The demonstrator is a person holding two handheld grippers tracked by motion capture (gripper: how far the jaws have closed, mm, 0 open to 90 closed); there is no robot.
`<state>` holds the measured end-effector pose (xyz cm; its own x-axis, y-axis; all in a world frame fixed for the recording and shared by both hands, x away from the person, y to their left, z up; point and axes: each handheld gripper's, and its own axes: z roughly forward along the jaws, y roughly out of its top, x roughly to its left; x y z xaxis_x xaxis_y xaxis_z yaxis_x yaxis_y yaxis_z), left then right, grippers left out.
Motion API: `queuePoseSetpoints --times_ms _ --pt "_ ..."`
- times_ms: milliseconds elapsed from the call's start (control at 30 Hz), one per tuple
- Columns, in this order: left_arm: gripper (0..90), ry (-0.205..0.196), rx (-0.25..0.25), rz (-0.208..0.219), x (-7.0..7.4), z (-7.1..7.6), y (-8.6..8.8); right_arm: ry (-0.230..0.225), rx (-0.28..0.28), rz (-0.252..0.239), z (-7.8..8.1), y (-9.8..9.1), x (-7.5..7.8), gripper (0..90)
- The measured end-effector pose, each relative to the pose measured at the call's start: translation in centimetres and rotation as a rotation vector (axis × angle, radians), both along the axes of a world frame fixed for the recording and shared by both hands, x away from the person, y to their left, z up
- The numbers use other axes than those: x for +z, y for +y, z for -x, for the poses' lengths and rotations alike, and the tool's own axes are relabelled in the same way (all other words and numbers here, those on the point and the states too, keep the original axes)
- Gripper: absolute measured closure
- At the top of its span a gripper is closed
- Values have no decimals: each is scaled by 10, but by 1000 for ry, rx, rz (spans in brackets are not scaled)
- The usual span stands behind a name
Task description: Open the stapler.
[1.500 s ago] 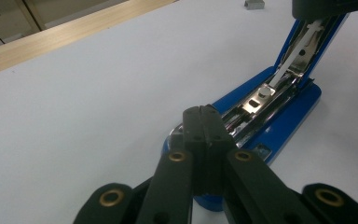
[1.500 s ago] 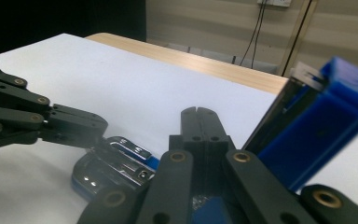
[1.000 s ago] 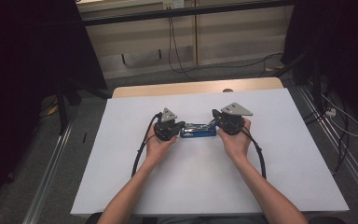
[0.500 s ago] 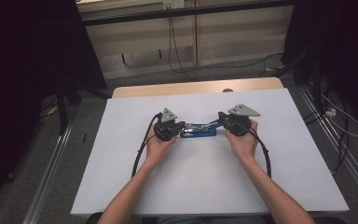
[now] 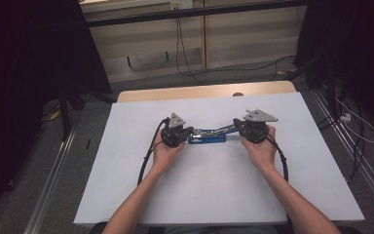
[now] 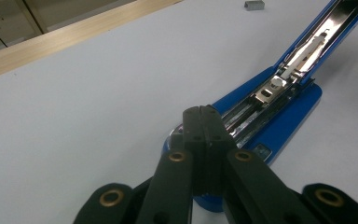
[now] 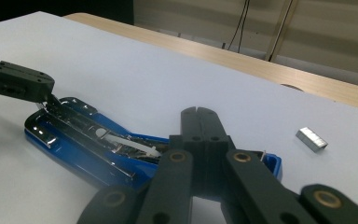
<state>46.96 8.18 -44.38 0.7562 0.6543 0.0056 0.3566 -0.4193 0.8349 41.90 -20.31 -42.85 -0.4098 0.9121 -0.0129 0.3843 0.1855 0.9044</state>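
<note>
A blue stapler lies opened out on the white table top, its metal staple channel bare. My left gripper is shut with nothing between its jaws. Its tips rest at the front end of the stapler base. My right gripper is also shut and empty. It sits at the far end of the stapler's swung-out blue top arm. In the right gripper view its tips stand over the stapler, with the left gripper at the other end.
A small grey block of staples lies loose on the white top beyond the stapler, and is in the left gripper view too. A wooden table edge runs along the back. Black cables trail from both grippers.
My right hand has moved to the right, away from the left one, and the stapler's top arm has stretched out with it. The left hand has stayed put.
</note>
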Motion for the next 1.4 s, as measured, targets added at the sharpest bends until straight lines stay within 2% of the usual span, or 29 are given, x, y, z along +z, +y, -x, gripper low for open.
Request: queuePoseSetpoints --times_ms 133,433,800,867,1100,1200,1400 --pt "900 3 2 1 0 0 0 -7 14 31 1 -2 -2 900" --pt "900 3 0 2 0 0 0 8 0 40 4 -12 -8 900" --pt "900 13 4 13 0 -1 0 13 2 58 6 -16 -14 900" --pt "900 23 3 21 0 -2 1 14 -2 55 6 -17 -15 900" --pt "900 14 3 17 1 -1 1 14 0 52 6 -17 -15 900" --pt "900 2 -9 41 3 -1 2 18 -1 45 6 -18 -15 900" --pt "900 10 -9 47 4 -1 3 27 4 24 6 -21 -16 900"
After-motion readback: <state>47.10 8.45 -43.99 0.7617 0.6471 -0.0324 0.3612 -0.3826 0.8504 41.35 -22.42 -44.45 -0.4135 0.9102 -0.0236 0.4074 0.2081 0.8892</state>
